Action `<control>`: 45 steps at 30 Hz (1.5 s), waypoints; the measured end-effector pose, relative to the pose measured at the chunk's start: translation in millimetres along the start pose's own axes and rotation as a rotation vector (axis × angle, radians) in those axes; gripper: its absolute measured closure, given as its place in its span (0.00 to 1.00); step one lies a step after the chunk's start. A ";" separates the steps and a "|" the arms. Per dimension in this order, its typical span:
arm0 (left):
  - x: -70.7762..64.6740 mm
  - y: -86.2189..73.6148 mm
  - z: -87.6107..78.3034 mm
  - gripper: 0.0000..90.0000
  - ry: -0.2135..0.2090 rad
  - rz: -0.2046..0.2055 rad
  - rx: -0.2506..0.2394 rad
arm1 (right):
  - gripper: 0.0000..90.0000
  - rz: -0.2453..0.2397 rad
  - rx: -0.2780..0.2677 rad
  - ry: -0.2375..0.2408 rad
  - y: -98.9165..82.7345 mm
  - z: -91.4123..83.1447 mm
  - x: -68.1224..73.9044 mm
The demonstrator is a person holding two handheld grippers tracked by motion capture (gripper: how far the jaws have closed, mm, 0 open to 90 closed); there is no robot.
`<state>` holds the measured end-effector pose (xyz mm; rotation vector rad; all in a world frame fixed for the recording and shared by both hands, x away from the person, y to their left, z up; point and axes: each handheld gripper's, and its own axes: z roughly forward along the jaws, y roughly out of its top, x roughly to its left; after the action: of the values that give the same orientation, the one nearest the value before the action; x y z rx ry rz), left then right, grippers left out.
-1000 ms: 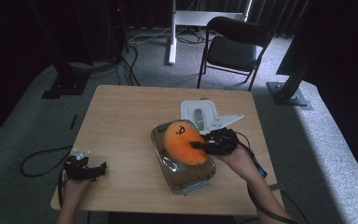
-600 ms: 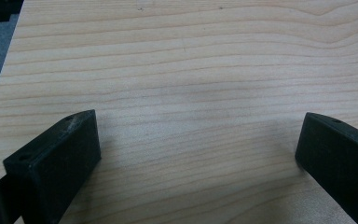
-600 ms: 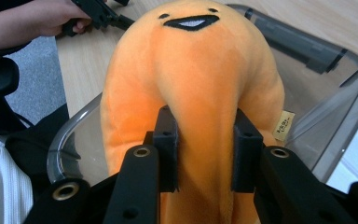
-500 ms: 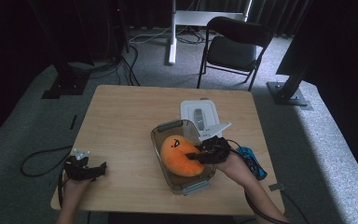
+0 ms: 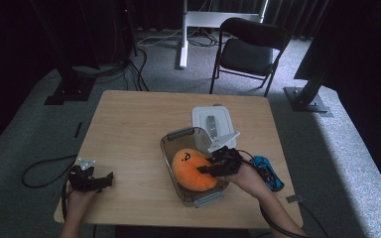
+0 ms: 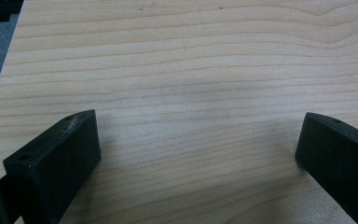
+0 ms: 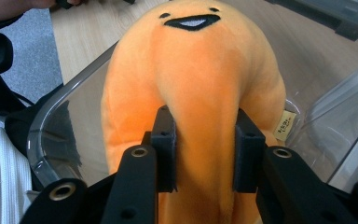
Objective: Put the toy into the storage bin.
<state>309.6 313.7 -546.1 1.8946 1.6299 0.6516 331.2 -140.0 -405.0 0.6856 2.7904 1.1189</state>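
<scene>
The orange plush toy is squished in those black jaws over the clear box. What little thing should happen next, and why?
Probably open the jaws and let go. The right gripper, whose jaws have just been opening slightly, pinches the orange plush toy, which already sits inside the clear box. The lid lies beside it on the table.

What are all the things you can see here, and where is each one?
Plush toy: one, orange with a black face, inside the clear box.
Clear box: one, see-through grey, on the table's near right part.
Lid: one, white, flat on the table just behind the box.
Blue thing: one, at the table's right edge; too small to tell what.
Table: one, light wood.
Chair: one, black, on the carpet behind the table.
Left gripper: black, open, over bare table at the near left.
Right gripper: black, pinching the plush toy's fabric.
</scene>
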 end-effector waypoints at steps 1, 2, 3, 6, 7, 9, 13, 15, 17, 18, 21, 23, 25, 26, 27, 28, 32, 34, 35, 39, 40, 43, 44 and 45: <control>-0.1 0.0 0.1 0.00 0.000 -0.001 -0.001 | 0.74 0.002 0.004 0.003 -0.1 0.5 -0.9; -0.1 0.0 0.1 0.00 0.000 -0.001 -0.001 | 0.73 0.012 0.010 0.011 -0.2 1.3 -2.1; -0.1 0.0 0.1 0.00 0.000 -0.001 -0.001 | 0.72 0.014 0.012 0.011 -0.3 1.7 -2.8; -0.1 0.0 0.1 0.00 0.000 -0.001 -0.001 | 0.70 0.019 0.022 0.017 -0.3 2.9 -3.7; -0.1 0.0 0.1 0.00 0.000 -0.001 -0.001 | 0.69 0.027 0.027 0.021 -0.2 3.7 -4.5; -0.2 0.0 0.2 0.00 0.000 -0.002 -0.003 | 0.67 0.034 0.033 0.028 -0.2 5.5 -5.8; -0.1 0.0 0.1 0.00 0.000 -0.001 -0.001 | 0.65 0.036 0.035 0.037 -0.2 6.0 -7.9; 0.0 0.0 0.1 0.00 0.000 -0.001 -0.001 | 0.61 0.044 0.035 0.048 -0.3 6.3 -8.7; -0.1 0.0 0.1 0.00 0.000 -0.001 -0.002 | 0.56 0.056 0.033 0.055 -0.2 6.4 -9.6; -0.1 0.0 0.1 0.00 0.000 -0.001 -0.002 | 0.53 0.060 0.031 0.055 0.0 6.2 -9.8; -0.1 0.0 0.1 0.00 0.000 -0.001 -0.001 | 0.46 0.054 0.029 0.059 0.4 6.3 -9.7; -0.1 0.0 0.1 0.00 0.000 -0.001 -0.001 | 0.44 0.051 0.033 0.060 0.6 7.1 -8.9; -0.1 0.0 0.1 0.00 0.000 -0.001 -0.001 | 0.42 0.050 0.034 0.058 0.5 7.9 -8.3; -0.1 0.0 0.1 0.00 0.000 -0.001 -0.001 | 0.41 0.049 0.034 0.059 0.4 8.2 -7.9; -0.1 0.0 0.1 0.00 0.000 -0.001 -0.001 | 0.41 0.050 0.029 0.063 0.3 8.0 -7.8; 0.1 0.0 0.1 0.00 0.001 0.001 -0.001 | 0.42 0.050 0.024 0.065 0.2 7.8 -7.7; 0.0 0.0 0.1 0.00 0.001 0.001 -0.001 | 0.40 0.062 -0.009 0.063 1.6 2.0 -8.7; 0.1 0.0 0.0 0.00 0.001 0.001 -0.001 | 0.37 0.070 -0.014 0.074 1.5 -0.2 -9.7; 0.0 0.0 0.1 0.00 0.001 0.001 -0.001 | 0.37 0.072 -0.018 0.074 1.2 -1.1 -9.6; 0.1 0.0 0.0 0.00 0.000 0.002 0.000 | 0.34 0.072 -0.022 0.081 0.0 -3.7 -10.1; 0.1 0.0 0.0 0.00 0.000 0.002 0.000 | 0.33 0.078 -0.026 0.082 -0.2 -4.6 -10.4; 0.2 0.0 -0.1 0.00 0.000 0.004 0.001 | 0.33 0.077 -0.043 0.084 -0.8 -8.3 -12.1; 0.2 0.0 -0.1 0.00 0.000 0.004 0.001 | 0.33 0.078 -0.044 0.081 -0.9 -9.2 -12.2; 0.1 0.0 -0.1 0.00 0.001 0.003 0.000 | 0.33 0.080 -0.049 0.083 -1.1 -10.0 -12.6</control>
<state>309.6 313.8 -546.1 1.8974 1.6284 0.6531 340.0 -152.5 -399.7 0.7701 2.8155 1.2535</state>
